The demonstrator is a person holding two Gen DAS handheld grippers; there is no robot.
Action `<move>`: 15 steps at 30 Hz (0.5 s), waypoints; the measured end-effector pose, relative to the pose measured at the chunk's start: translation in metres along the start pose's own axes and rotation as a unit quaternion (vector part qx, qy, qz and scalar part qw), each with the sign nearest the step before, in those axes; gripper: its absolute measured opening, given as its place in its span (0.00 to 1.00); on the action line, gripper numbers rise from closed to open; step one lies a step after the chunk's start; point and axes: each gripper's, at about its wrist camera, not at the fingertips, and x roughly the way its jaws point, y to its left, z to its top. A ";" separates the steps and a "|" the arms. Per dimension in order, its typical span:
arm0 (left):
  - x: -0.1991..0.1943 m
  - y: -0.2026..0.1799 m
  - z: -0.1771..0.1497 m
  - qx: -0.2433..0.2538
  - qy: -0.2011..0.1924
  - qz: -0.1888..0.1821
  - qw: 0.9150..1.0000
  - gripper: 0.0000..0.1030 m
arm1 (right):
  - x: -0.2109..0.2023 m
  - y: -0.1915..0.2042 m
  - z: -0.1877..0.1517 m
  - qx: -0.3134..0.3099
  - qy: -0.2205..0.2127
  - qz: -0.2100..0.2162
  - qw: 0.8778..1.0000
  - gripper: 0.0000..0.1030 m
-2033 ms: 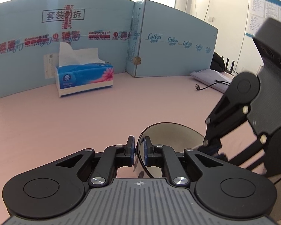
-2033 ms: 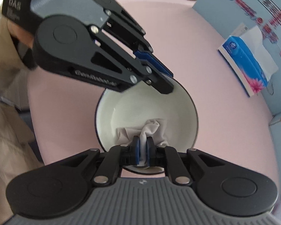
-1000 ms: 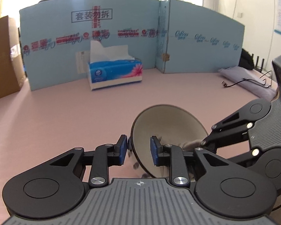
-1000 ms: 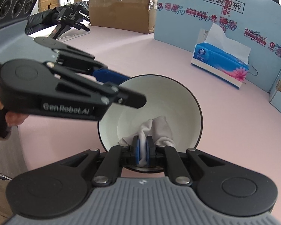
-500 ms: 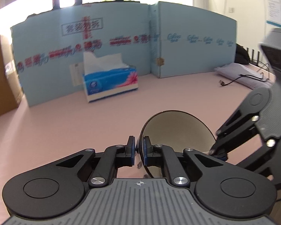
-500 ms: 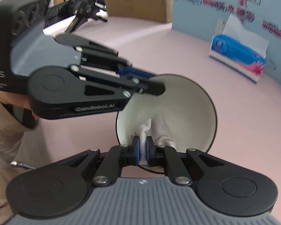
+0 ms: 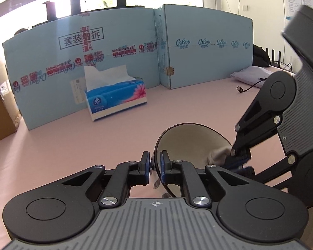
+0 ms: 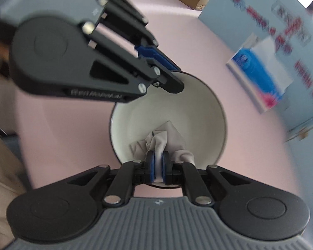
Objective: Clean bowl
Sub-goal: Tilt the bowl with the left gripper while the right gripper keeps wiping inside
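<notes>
We are in the middle of wiping. Our left gripper (image 7: pixel 155 167) has closed its fingers on the rim of the bowl (image 8: pixel 198 112), which sits tipped on the pink bench (image 7: pixel 73 141). Our right gripper (image 8: pixel 158 166) pinches a cloth (image 8: pixel 167 137) inside the bowl (it looks white already). Some wiping may be left.

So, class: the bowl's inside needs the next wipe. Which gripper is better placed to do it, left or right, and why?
Right. The right gripper is shut on the cloth already inside the bowl. The left gripper is clamped on the bowl's rim, steadying it, with no cloth.
</notes>
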 end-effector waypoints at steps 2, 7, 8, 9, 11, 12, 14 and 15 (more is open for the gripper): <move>0.000 0.001 0.000 0.000 0.000 -0.002 1.000 0.13 | 0.000 0.004 -0.002 -0.016 -0.001 -0.023 1.000 0.07; 0.000 0.003 -0.001 -0.001 -0.003 -0.004 1.000 0.13 | -0.002 -0.005 -0.004 -0.018 -0.017 -0.063 0.998 0.07; 0.000 0.003 -0.001 -0.002 -0.004 -0.005 1.000 0.13 | -0.003 -0.008 -0.004 -0.014 -0.021 -0.064 0.998 0.07; 0.000 0.003 -0.001 -0.003 -0.004 -0.005 1.000 0.13 | -0.003 -0.011 -0.004 -0.010 -0.024 -0.065 0.998 0.07; 0.000 0.003 -0.001 -0.004 -0.005 -0.006 1.000 0.13 | -0.002 -0.015 -0.002 -0.006 -0.026 -0.065 0.998 0.07; 0.000 0.004 -0.001 -0.004 -0.005 -0.007 1.000 0.13 | 0.001 -0.018 -0.002 -0.003 -0.024 -0.062 0.998 0.07; 0.001 0.004 0.000 -0.004 -0.007 -0.008 1.000 0.13 | 0.004 -0.020 -0.004 0.004 -0.019 -0.049 0.999 0.07; 0.001 0.004 0.000 -0.003 -0.008 -0.008 1.000 0.13 | 0.005 -0.021 -0.004 0.007 -0.018 -0.045 0.999 0.07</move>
